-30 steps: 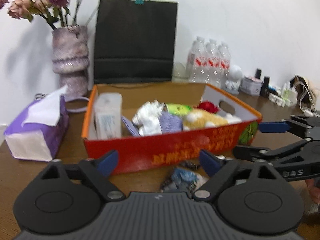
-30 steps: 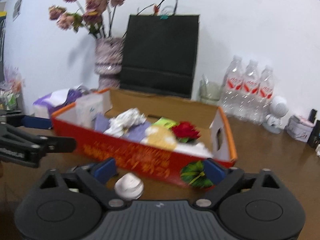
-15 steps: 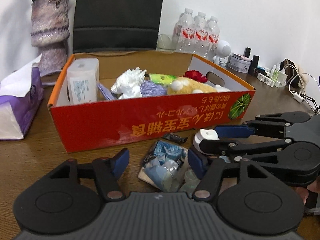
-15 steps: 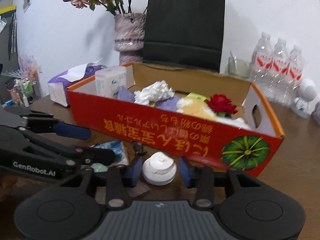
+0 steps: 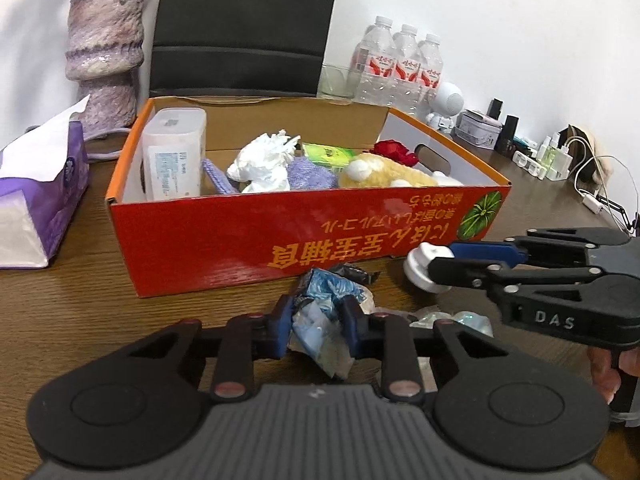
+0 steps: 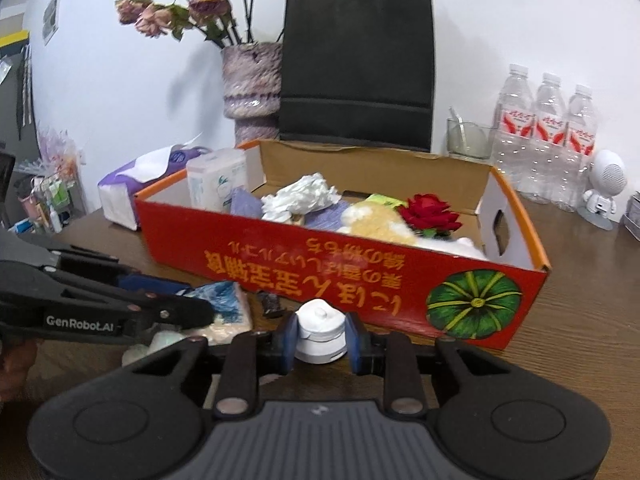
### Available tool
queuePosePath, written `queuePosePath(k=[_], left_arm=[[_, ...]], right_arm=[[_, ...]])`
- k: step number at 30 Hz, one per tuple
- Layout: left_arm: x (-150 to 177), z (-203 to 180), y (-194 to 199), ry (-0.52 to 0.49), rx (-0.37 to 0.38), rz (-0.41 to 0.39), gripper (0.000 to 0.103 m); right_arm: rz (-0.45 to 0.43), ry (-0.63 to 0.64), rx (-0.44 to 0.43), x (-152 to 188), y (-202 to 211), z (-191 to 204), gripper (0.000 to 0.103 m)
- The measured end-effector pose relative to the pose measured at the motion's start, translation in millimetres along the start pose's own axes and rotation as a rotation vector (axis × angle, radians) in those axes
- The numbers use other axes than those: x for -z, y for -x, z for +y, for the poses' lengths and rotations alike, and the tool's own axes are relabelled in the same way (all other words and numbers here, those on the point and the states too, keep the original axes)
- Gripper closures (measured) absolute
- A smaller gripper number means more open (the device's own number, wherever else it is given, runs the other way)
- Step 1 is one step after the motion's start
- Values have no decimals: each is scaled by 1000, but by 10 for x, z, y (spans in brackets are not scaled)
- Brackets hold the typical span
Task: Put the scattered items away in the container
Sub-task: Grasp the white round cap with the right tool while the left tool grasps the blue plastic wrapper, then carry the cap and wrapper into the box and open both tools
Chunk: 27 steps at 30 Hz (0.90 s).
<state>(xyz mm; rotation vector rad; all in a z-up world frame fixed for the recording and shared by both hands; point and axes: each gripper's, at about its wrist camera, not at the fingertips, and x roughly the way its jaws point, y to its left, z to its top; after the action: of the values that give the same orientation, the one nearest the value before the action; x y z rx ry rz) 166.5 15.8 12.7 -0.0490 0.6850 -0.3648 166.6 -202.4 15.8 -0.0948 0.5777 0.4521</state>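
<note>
A red cardboard box (image 5: 240, 240) stands open on the brown table, holding a tissue pack, crumpled paper, a plush toy and a red rose (image 6: 430, 214). Just in front of it lies a crumpled blue-and-white plastic packet (image 5: 332, 288). My left gripper (image 5: 316, 320) is closing, and its blue pads press on that packet from both sides. To the right, a small white capped jar (image 6: 320, 316) sits between the pads of my right gripper (image 6: 322, 334), whose jaws are closing and touch the jar's sides. Both items rest on the table.
A purple tissue pack (image 5: 36, 200), a mottled vase (image 5: 106, 48) and a black paper bag (image 5: 240, 28) stand left of and behind the box. Water bottles (image 5: 400, 64), small toiletries and cables crowd the back right. A dark wrapper (image 5: 352, 274) and a pale packet (image 5: 452, 318) lie near the grippers.
Both grippers tipped downward and drew their wide jaws in. The left pads came onto the plastic packet, the right pads onto the white jar.
</note>
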Motion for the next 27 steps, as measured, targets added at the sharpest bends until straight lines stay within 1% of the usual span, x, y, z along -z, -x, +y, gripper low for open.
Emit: queuePosePath(k=[4,6,10,12,16,18,22,27], left_arm=[[-6,2,19,2,1,-8,77],[-12,3,38,10,5,-19,77],[-28,-38,77,22,44,-41,77],[-39,-73,71,22,71,-45,77],[-56,-144,-20,6,66,-31,77],[-48,-161,-94,7,88,-5,78],[-7,-222,-163,-21,79,16,78],[14,-220,-173,-20,76,21,78]], right_arm=[[-10,-17,-2,-5,36,-40,79],[-11,-29,-17,-5,53,-48,79],[7,-6,-21,26,31,14,79],[27,12,-37,47,-1,65,79],[40,49,-51,78,-11,161,79],[40,45,-54,77,-6,160,79],[31,8,-70,65,14,95,79],[11,-40,-93,44,40,11,79]])
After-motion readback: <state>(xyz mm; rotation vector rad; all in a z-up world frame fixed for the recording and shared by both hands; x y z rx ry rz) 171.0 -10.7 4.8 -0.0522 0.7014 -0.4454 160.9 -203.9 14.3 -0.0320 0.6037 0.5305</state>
